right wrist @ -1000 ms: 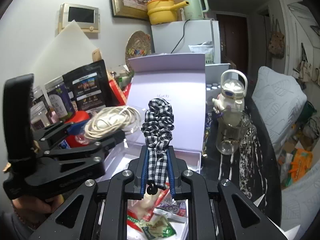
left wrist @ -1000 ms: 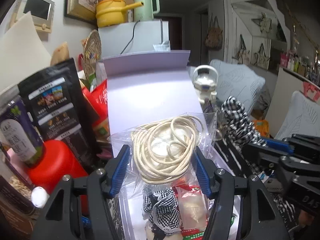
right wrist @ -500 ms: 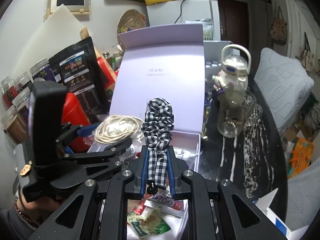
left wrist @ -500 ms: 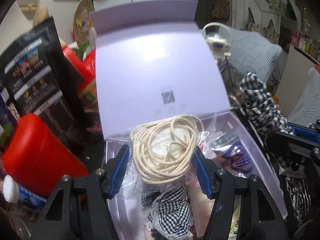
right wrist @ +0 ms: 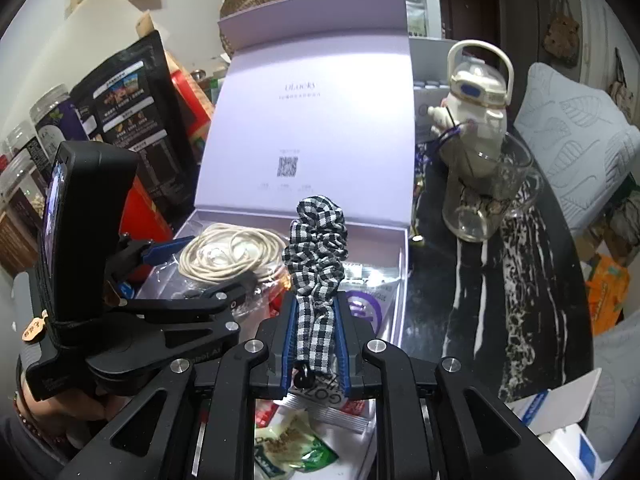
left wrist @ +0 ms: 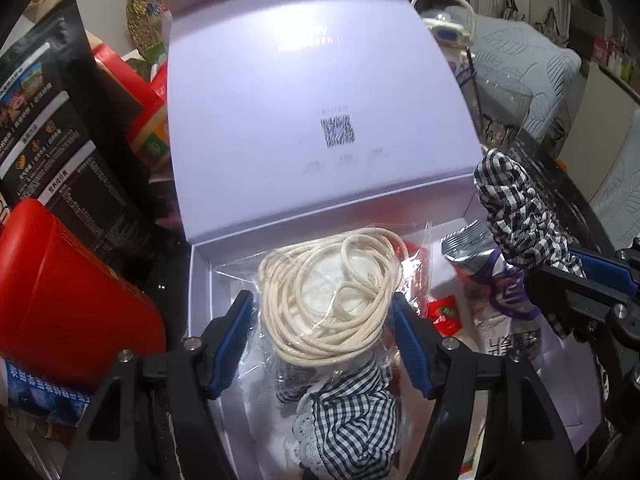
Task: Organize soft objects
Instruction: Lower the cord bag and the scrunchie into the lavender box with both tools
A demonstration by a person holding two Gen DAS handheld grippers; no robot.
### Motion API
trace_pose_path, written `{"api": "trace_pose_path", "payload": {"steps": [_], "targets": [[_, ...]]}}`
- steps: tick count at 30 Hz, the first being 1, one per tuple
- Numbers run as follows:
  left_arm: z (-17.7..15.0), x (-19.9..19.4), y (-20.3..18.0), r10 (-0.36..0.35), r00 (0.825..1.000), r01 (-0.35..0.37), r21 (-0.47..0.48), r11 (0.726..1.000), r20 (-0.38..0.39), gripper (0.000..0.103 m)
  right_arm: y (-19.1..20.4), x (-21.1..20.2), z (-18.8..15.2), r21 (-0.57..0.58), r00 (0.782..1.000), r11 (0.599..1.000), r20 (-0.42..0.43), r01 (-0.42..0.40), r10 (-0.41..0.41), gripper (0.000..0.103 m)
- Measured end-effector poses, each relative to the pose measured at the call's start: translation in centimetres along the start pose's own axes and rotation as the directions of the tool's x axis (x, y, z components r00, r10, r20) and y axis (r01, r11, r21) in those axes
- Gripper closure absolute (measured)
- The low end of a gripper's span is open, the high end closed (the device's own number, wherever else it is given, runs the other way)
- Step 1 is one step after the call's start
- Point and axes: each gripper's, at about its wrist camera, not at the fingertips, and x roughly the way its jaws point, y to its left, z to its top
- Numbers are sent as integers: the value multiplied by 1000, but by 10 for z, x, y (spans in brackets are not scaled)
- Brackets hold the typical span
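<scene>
Left tongs (left wrist: 324, 336) have just been opening, pads now apart around the bagged cord (left wrist: 330, 300) over the box (left wrist: 200, 280); right tongs (right wrist: 316, 340) clamped on the checked scrunchie (right wrist: 316, 256), next in.

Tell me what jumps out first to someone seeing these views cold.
The open lilac box at centre, lid up, snack packets inside. Over it, the left claw, jaws just widened, straddles a bagged coil of cream cord. Beside it, the right claw pinches a black-and-white checked scrunchie upright.
</scene>
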Motion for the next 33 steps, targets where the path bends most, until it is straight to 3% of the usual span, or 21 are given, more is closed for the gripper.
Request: {"api": "trace_pose_path", "payload": {"steps": [4, 15, 27, 33], "targets": [[1, 4, 1, 11, 1000, -11, -7, 1000, -11, 23, 2, 11, -2, -5, 1000, 1000, -26, -9, 9, 86], [1, 14, -6, 63, 997, -62, 18, 998, -41, 14, 0, 46, -10, 12, 994, 999, -101, -41, 42, 86], [1, 10, -10, 86, 996, -84, 46, 995, -30, 14, 2, 49, -8, -9, 993, 999, -111, -34, 33, 85], [1, -9, -4, 56, 998, -56, 13, 998, 1, 14, -1, 42, -4, -11, 994, 999, -107, -40, 38, 81]]}}
